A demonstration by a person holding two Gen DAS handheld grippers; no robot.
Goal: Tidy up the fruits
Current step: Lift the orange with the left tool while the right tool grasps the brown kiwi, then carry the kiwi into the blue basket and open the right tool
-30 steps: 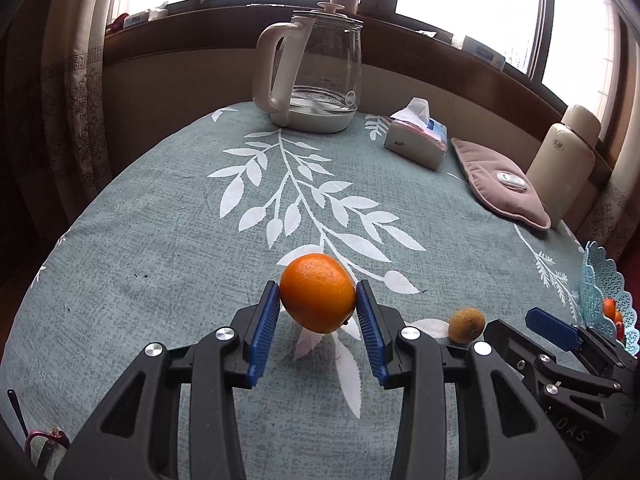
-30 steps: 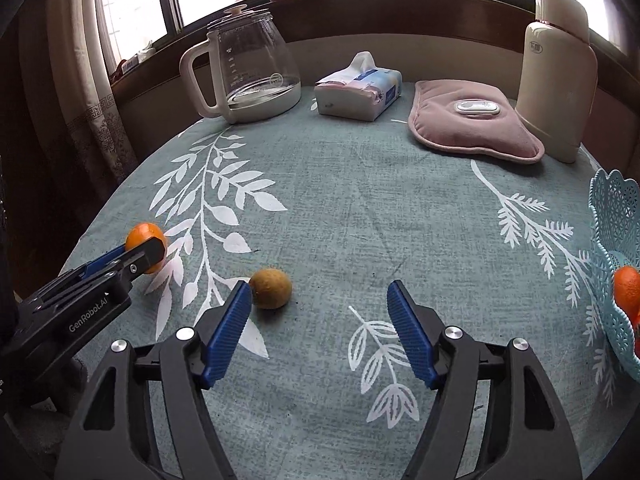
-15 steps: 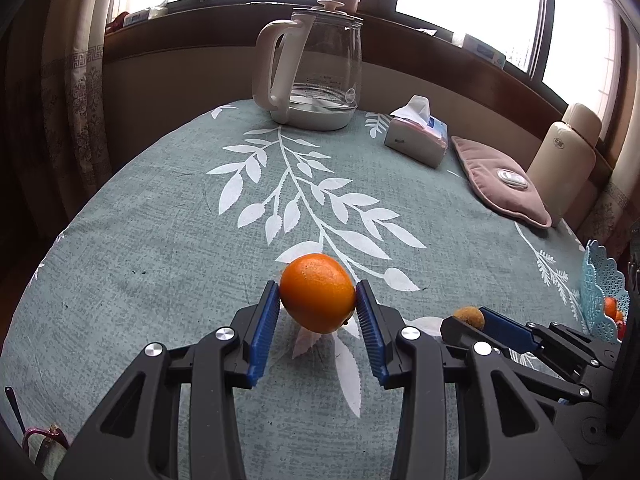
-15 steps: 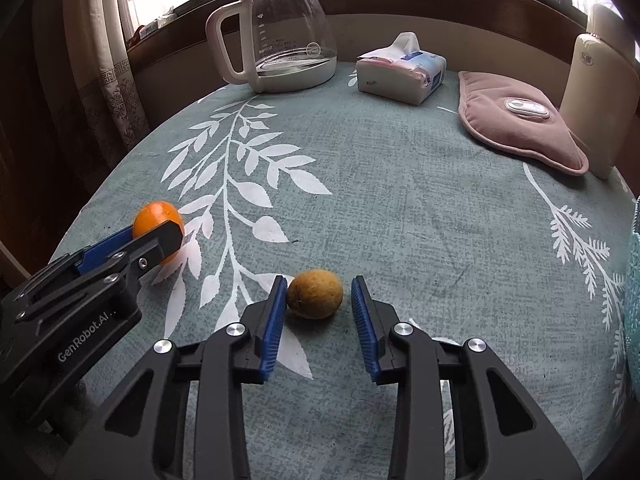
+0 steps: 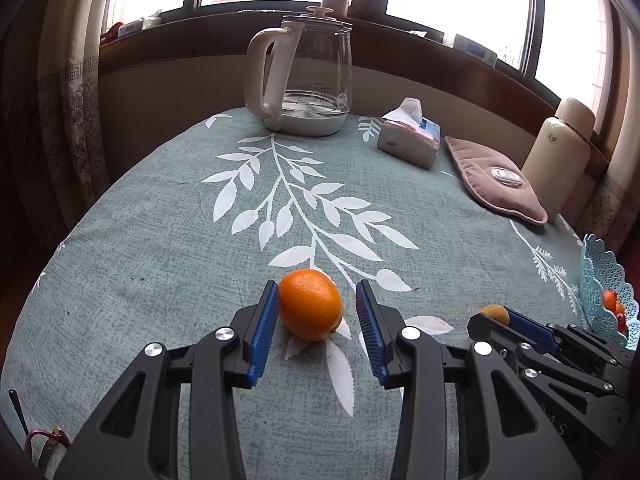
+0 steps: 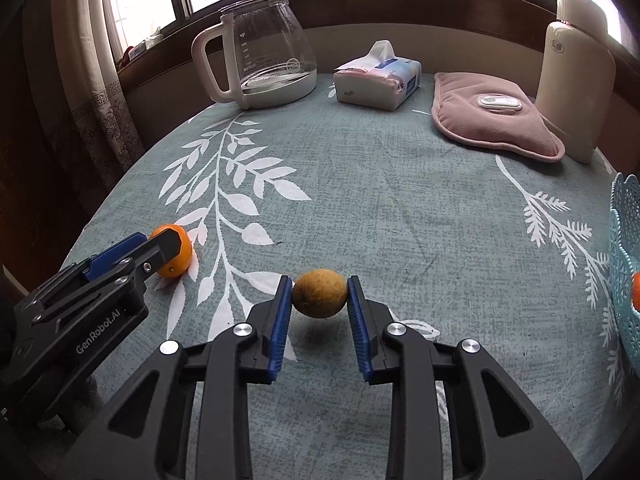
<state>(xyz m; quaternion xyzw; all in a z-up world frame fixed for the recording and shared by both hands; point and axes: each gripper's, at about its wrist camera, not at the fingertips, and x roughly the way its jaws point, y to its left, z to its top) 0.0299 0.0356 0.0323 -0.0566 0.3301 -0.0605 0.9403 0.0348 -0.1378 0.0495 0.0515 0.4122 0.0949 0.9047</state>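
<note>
An orange [image 5: 310, 304] lies on the leaf-print tablecloth [image 5: 160, 260] between the jaws of my left gripper [image 5: 317, 286]. It touches the left pad, and cloth shows between it and the right pad. In the right wrist view the same orange [image 6: 180, 260] sits half behind the left gripper's fingertip [image 6: 168, 240]. My right gripper [image 6: 319, 282] is shut on a small brown fruit [image 6: 319, 294], both pads pressed on its sides, with a shadow just under it. A pale blue lattice basket [image 5: 600, 280] stands at the right edge with orange fruit inside.
At the back stand a glass kettle [image 5: 308, 80], a tissue pack [image 5: 412, 140], a pink heating pad [image 5: 496, 184] and a cream bottle [image 5: 560, 160]. The table drops off at the left, beside curtains. The basket rim [image 6: 624, 240] is close to the right gripper's right side.
My right gripper moved left to the brown fruit and shut on it. The orange between the left jaws sank a little and turned, leaving a gap at the right pad.
</note>
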